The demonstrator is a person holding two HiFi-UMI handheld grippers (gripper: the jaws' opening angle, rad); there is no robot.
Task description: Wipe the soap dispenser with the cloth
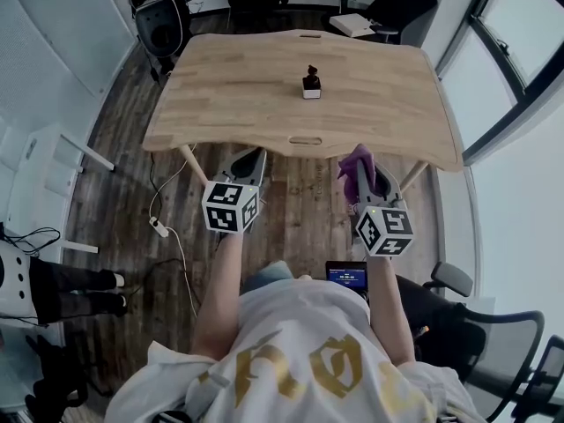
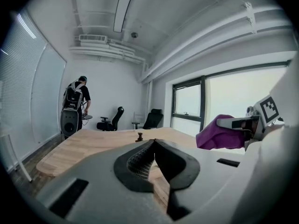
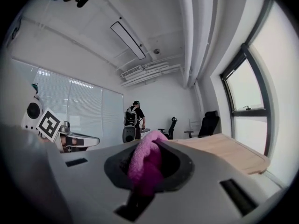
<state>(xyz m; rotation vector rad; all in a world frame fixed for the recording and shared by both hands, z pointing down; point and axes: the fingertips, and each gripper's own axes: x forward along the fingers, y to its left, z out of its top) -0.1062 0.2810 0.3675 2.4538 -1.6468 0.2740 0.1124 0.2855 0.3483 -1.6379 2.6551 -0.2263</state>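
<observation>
Between the side edges of the surface (image 1: 220,104), the soap dispenser (image 1: 311,83) looks light and tippable: steady its base. Right gripper (image 1: 368,181) jaws pinch the soft cloth (image 1: 356,162); left gripper (image 2: 154,143) jaws are closed and empty.

My right gripper (image 3: 149,148) is pinching a bunched magenta terry cloth (image 3: 145,168) between its grey jaws. My left gripper (image 3: 88,141) is hanging at the left. The pale wooden tabletop (image 3: 233,154) is stretching away rightward, and a person with a backpack (image 3: 133,116) is standing beyond its far edge.
</observation>
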